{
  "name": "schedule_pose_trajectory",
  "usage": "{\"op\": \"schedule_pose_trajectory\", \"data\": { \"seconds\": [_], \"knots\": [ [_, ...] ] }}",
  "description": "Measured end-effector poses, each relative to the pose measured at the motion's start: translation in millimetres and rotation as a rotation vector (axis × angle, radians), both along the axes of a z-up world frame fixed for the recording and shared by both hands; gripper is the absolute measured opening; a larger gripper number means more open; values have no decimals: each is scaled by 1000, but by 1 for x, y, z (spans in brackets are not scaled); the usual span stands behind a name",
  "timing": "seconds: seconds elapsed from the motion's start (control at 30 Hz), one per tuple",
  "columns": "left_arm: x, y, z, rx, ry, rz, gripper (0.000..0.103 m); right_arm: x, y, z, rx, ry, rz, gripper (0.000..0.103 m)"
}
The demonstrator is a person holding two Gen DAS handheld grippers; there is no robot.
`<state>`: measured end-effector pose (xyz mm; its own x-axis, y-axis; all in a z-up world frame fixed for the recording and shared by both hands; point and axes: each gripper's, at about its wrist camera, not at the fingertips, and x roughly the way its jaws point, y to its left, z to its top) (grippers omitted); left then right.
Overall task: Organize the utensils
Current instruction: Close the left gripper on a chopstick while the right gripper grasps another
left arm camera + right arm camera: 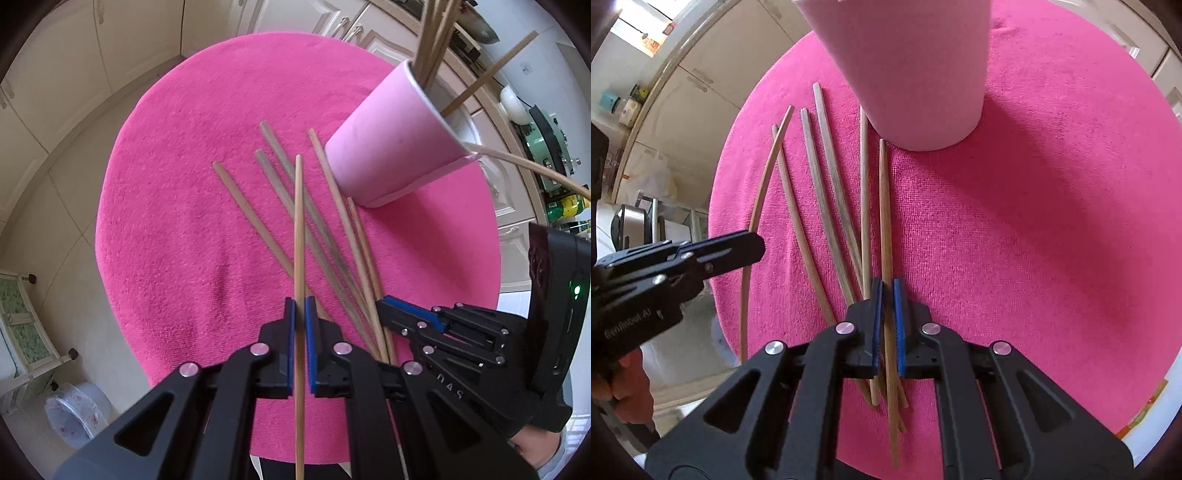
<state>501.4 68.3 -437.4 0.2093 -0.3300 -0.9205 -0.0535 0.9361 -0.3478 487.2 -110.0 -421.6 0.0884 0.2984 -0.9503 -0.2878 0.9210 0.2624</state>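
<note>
A pink paper cup (395, 140) stands on a round pink cloth-covered table (184, 221) and holds several wooden chopsticks (432, 40). Several more chopsticks (317, 229) lie fanned out on the cloth beside it. My left gripper (300, 314) is shut on one chopstick (299, 221), held above the cloth. My right gripper (887, 295) is shut on another chopstick (883, 206) among the pile, its tip close to the cup (908, 70). The right gripper shows in the left wrist view (391, 306), and the left gripper in the right wrist view (753, 247).
Cream kitchen cabinets (66, 74) ring the table. A counter with bottles and appliances (554, 155) sits at the right. A plastic basin (74, 413) and a small rack (22, 325) stand on the floor at the left.
</note>
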Motion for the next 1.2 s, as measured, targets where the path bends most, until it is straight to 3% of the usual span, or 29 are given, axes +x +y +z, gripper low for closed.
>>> {"op": "schedule_pose_trajectory", "data": {
  "seconds": [0.37, 0.63, 1.2],
  "knots": [
    [6, -6, 26, -3, -79, -6, 5, -15, -56, 21, 94, -34, -110, 7],
    [5, -7, 18, 3, -51, -5, 5, 5, -21, 5, 42, -15, -30, 7],
    [9, -4, 12, -5, -24, 20, 5, 25, 2, 3, 27, 55, -6, 7]
  ]
}}
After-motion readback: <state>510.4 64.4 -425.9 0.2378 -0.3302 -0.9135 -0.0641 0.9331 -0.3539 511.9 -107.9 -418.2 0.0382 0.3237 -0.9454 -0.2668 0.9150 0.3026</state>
